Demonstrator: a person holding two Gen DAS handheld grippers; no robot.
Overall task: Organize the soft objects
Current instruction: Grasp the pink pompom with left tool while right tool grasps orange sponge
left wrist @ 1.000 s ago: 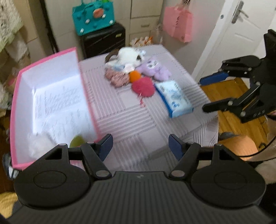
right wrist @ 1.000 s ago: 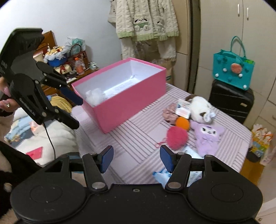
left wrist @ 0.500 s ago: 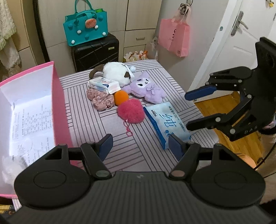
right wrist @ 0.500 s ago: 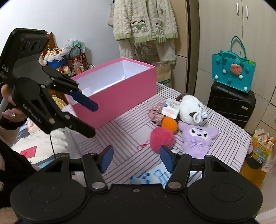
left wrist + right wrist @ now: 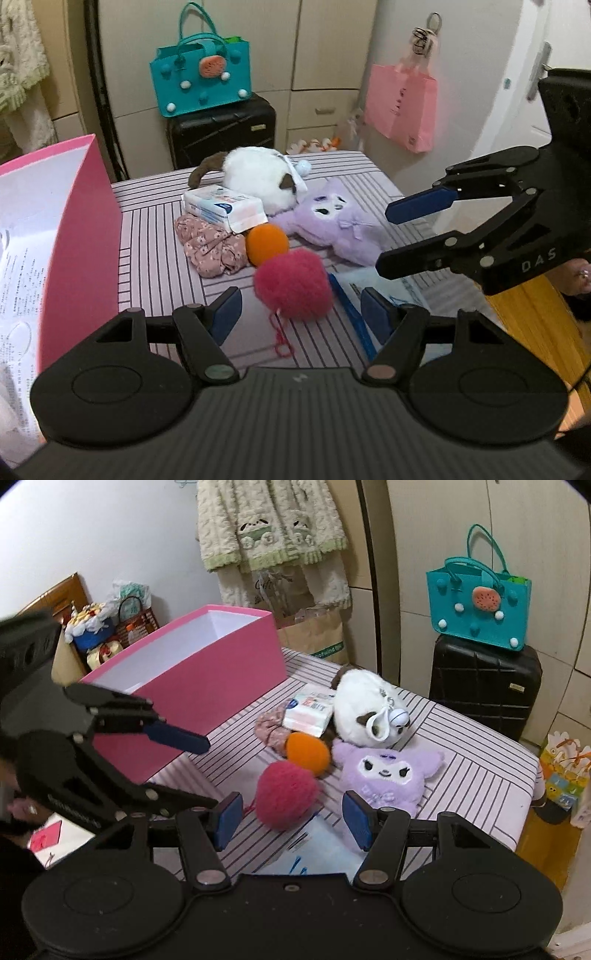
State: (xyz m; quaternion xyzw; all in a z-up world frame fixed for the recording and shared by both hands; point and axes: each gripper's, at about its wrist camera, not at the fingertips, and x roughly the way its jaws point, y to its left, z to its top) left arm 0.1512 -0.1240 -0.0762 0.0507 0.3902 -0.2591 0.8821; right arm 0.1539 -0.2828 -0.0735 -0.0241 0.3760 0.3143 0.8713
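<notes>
A pile of soft things lies on the striped table (image 5: 155, 229): a pink pompom (image 5: 291, 284) (image 5: 286, 799), an orange ball (image 5: 266, 243), a purple plush (image 5: 332, 225), a white plush (image 5: 258, 177), a floral cloth (image 5: 210, 247) and a tissue pack (image 5: 223, 208). My left gripper (image 5: 301, 308) is open, and the pompom lies just ahead of its fingers, untouched. My right gripper (image 5: 292, 814) is open too, above a blue wipes packet (image 5: 314, 849) and close behind the pompom. The pink box (image 5: 207, 679) stands to the left.
Beyond the table's far edge a teal bag (image 5: 201, 74) sits on a black suitcase (image 5: 221, 133). A pink bag (image 5: 400, 103) hangs by the door. Wooden floor (image 5: 532, 314) lies off the table's right side. A sweater (image 5: 269, 520) hangs behind the box.
Both grippers have come down and forward toward the pile, so the pompom now sits close before their fingers. The pink box has slid toward the left edge of both views. Jaws unchanged.
</notes>
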